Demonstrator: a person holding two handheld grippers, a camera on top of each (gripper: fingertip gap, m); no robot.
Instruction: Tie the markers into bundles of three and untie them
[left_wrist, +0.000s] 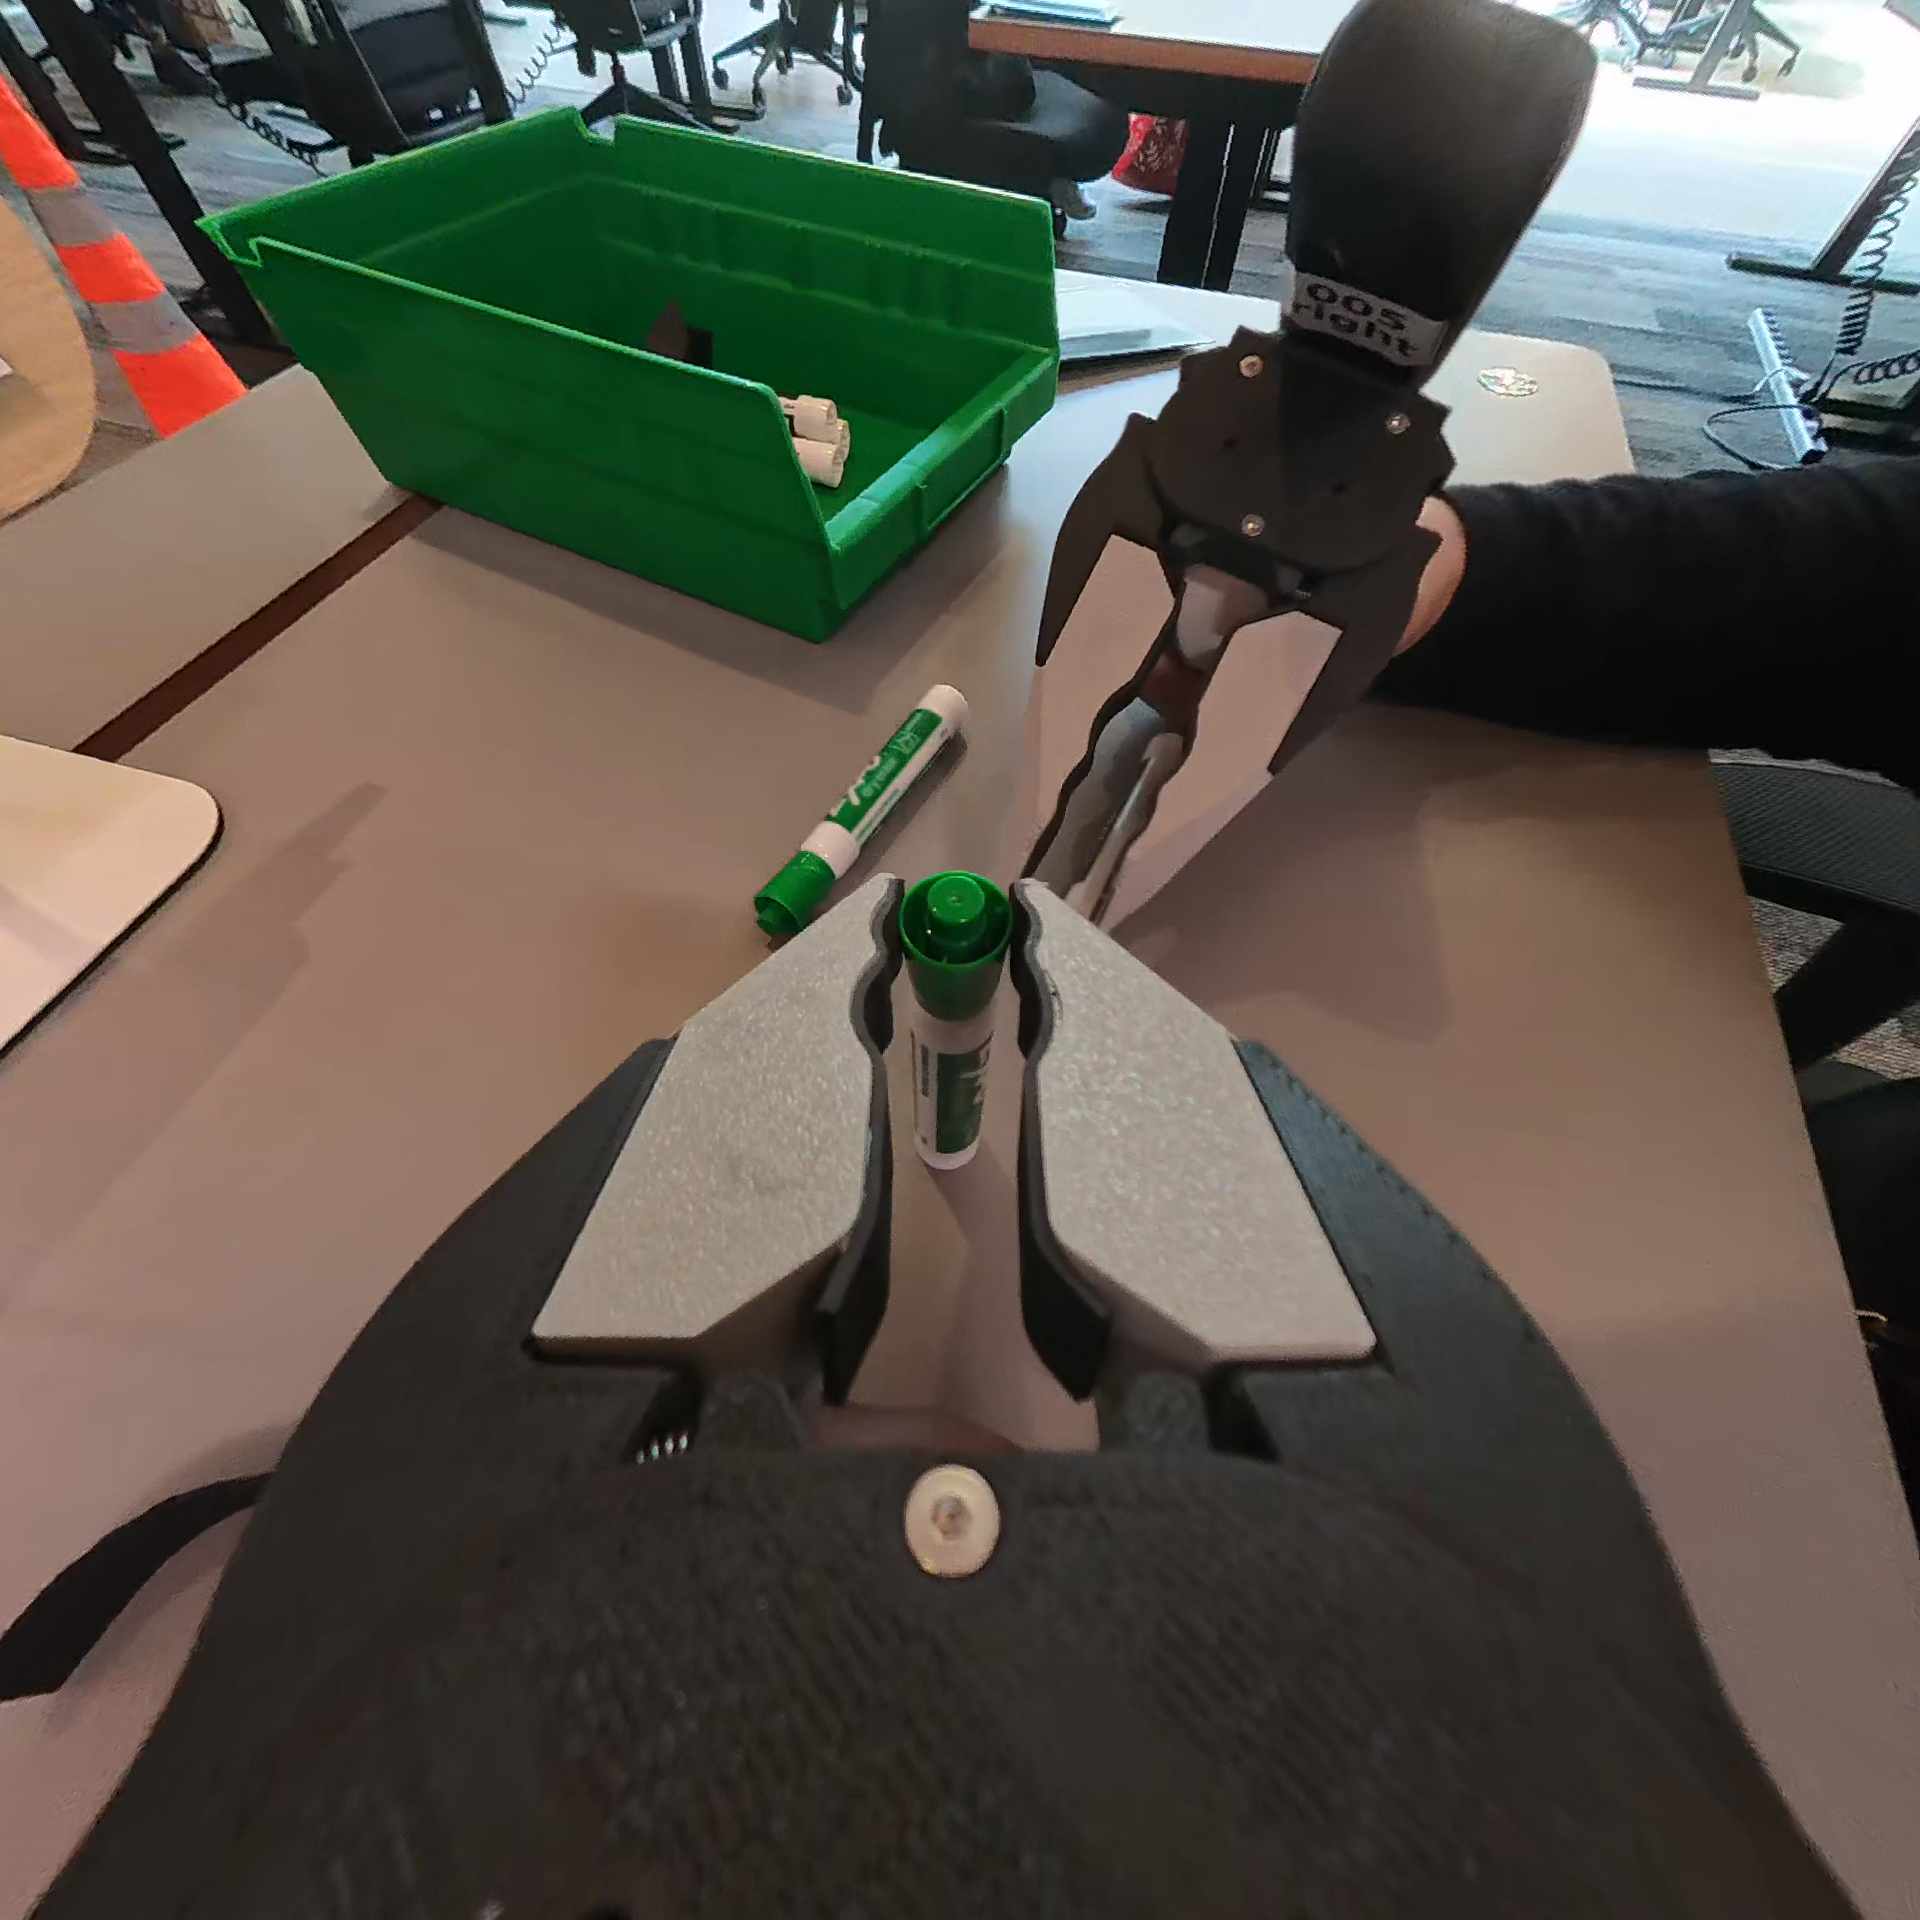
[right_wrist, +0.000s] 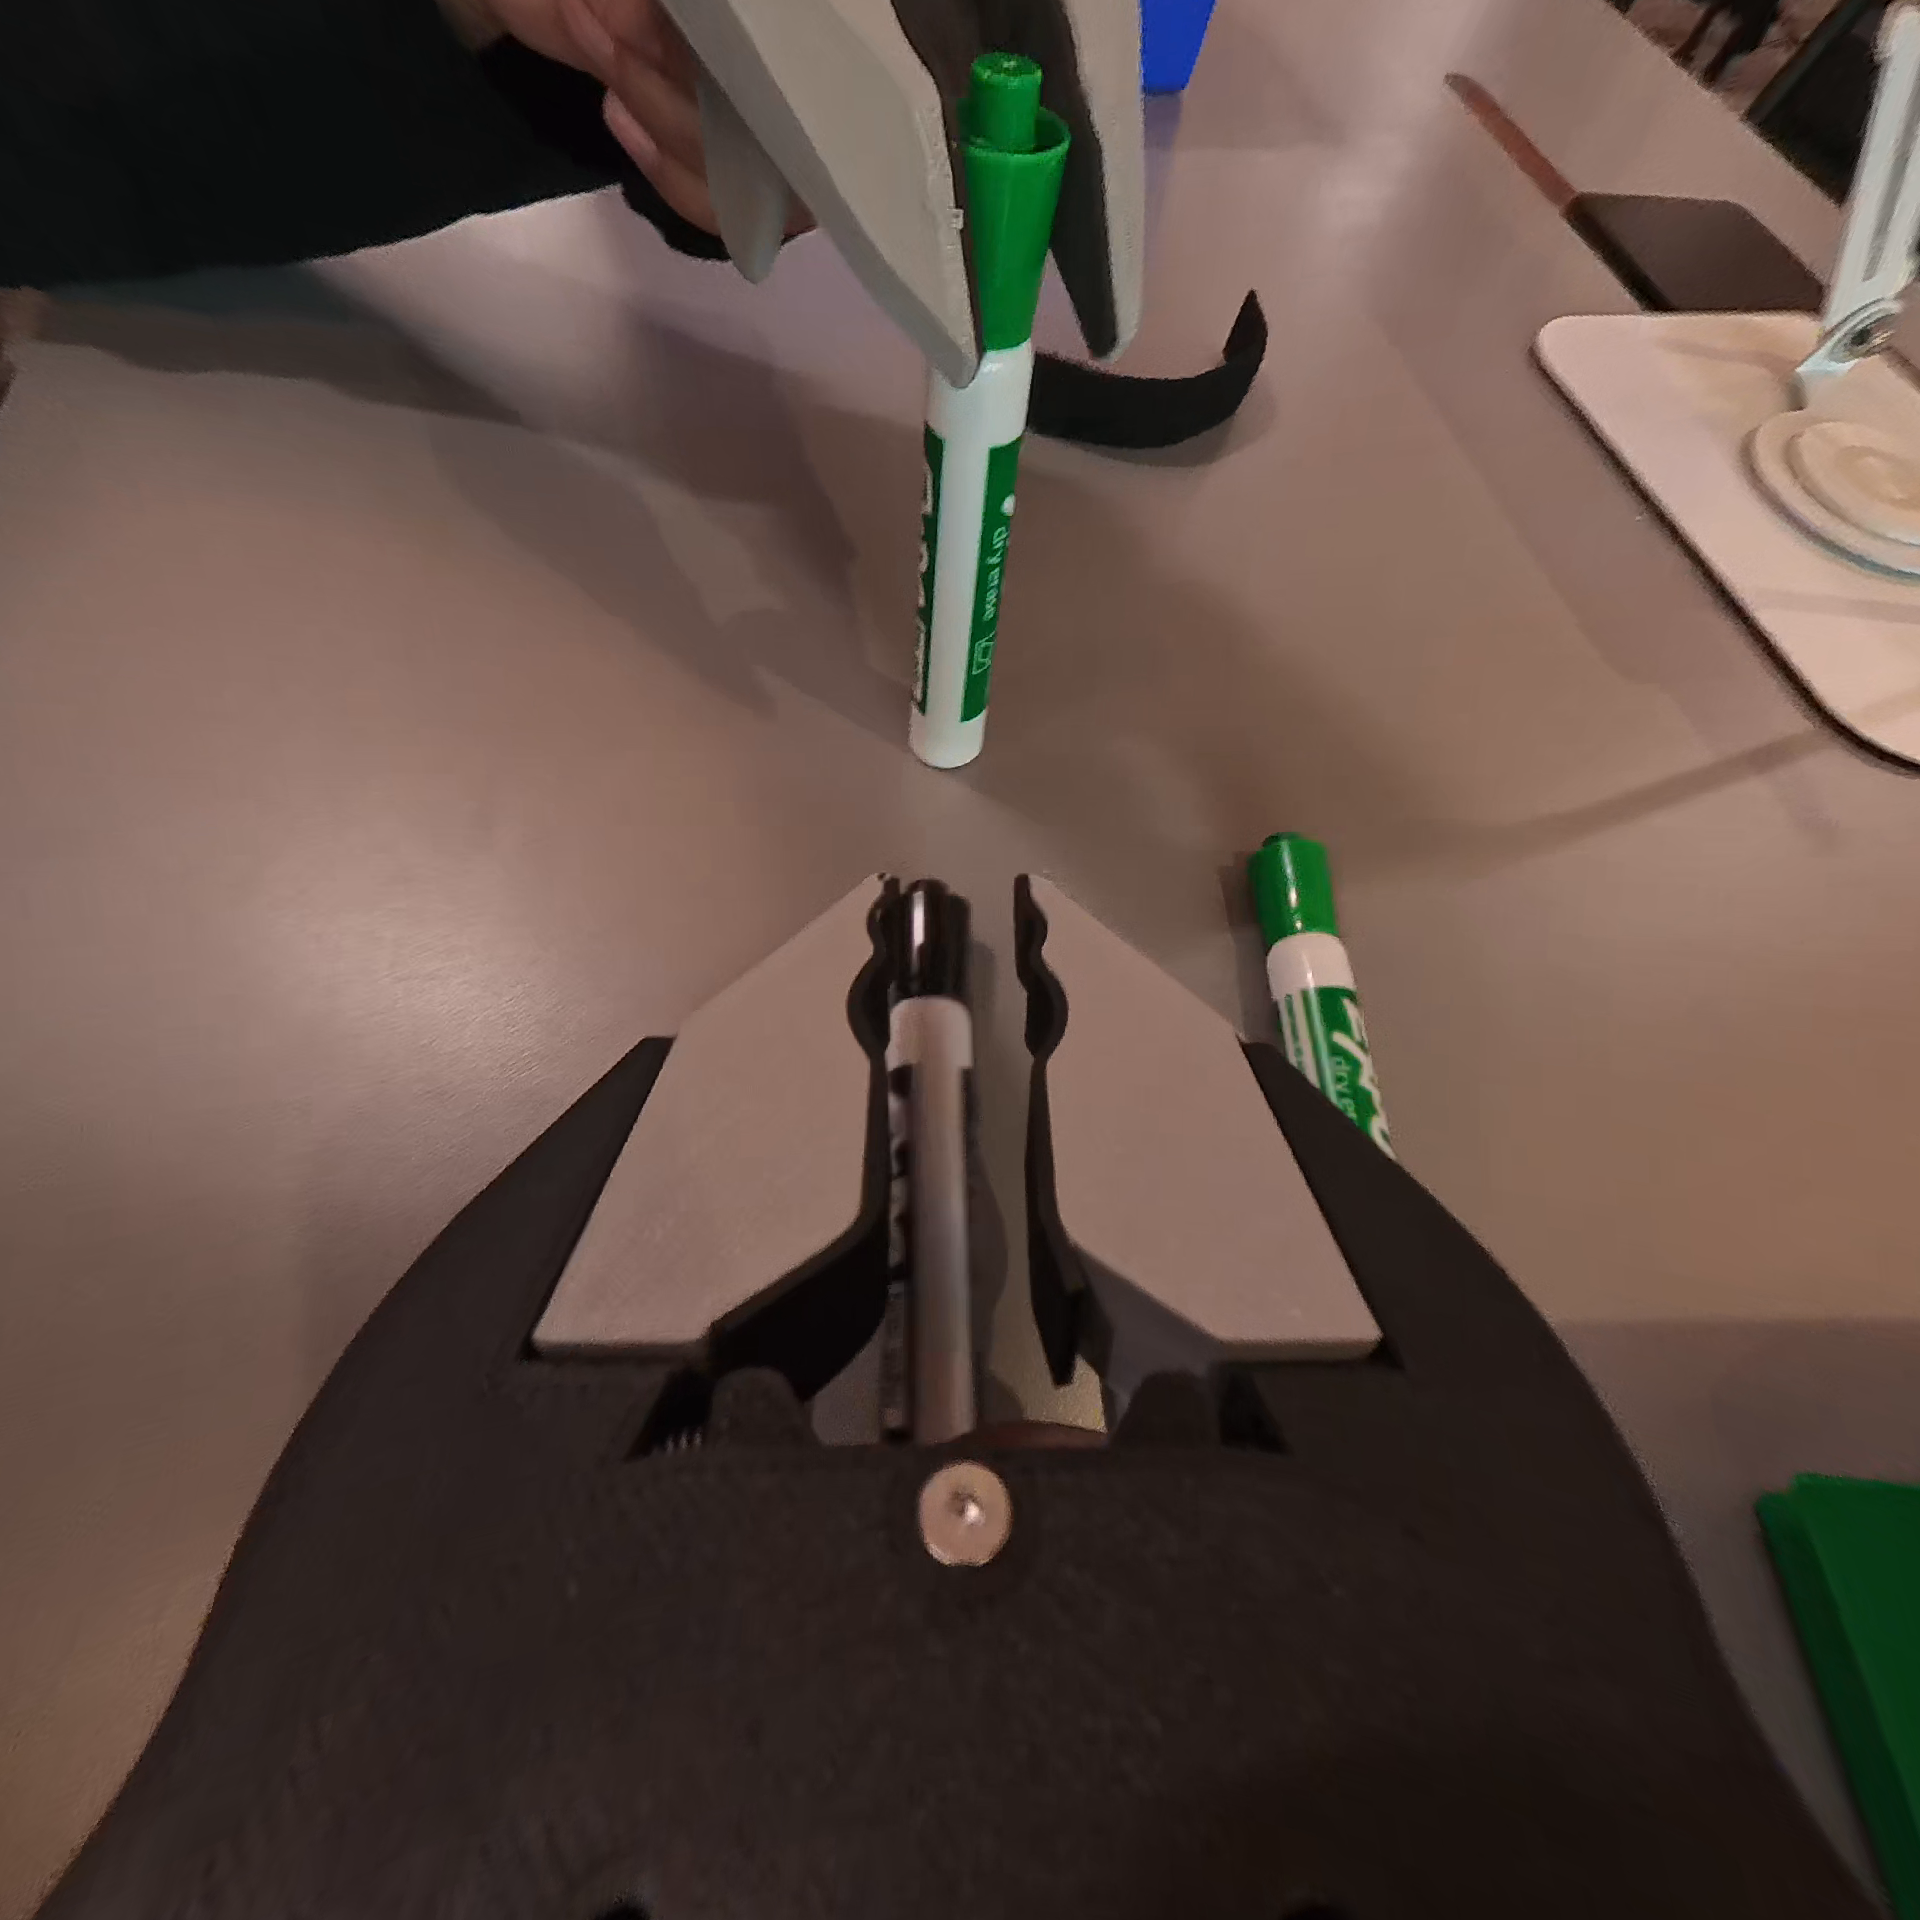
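The left gripper (left_wrist: 954, 914) pinches a green marker (right_wrist: 966, 540) by its cap, upright, its base on the table (left_wrist: 520, 790). The right gripper (right_wrist: 948, 904) has a black marker (right_wrist: 930, 1143) lying against one pad, a gap beside it. Another marker (left_wrist: 862, 800) lies nearby. They look light, stiff and slippery; mid-barrel holds seem safest.

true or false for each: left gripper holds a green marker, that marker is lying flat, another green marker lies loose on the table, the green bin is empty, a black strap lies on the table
1. The left gripper holds a green marker. True.
2. That marker lies flat. False: it stands upright, its white end on the table.
3. Another green marker lies loose on the table. True.
4. The green bin is empty. False: white marker ends show inside it.
5. A black strap lies on the table. True.
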